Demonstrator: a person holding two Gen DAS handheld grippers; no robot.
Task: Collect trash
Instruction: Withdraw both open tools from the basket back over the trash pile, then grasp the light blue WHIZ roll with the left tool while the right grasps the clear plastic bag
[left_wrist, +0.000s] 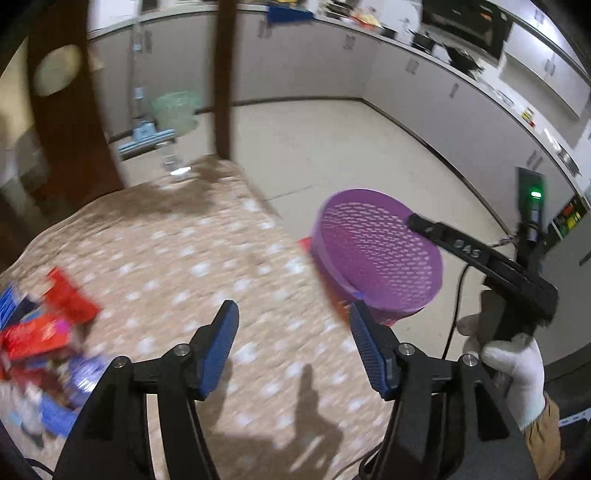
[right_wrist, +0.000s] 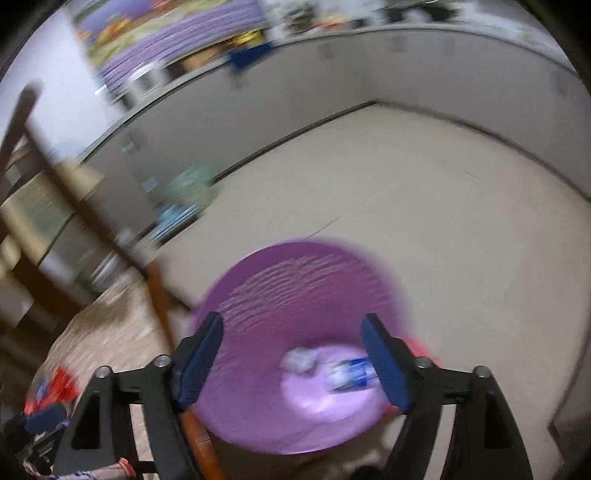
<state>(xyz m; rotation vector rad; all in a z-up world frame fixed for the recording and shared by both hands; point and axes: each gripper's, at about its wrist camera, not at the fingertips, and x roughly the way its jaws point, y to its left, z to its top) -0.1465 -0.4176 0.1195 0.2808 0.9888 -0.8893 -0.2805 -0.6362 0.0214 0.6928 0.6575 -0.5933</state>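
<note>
Purple basket (right_wrist: 295, 332) beside the table holds a white wad (right_wrist: 300, 360) and a blue-white wrapper (right_wrist: 349, 373).
Right gripper (right_wrist: 291, 354) hangs over it, jaws apart, empty; left gripper (left_wrist: 291, 343) is spread above the tablecloth (left_wrist: 207, 258), wrappers (left_wrist: 40, 332) piled at its left.

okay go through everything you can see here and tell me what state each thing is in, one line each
Left gripper: open, empty, over the table.
Right gripper: open, empty, above the basket.
Basket: upright beside the table, some trash already inside.
White wad: in the basket.
Blue wrapper: in the basket.
Wrappers: piled on the table, not yet collected.
Tablecloth: spread flat.
</note>
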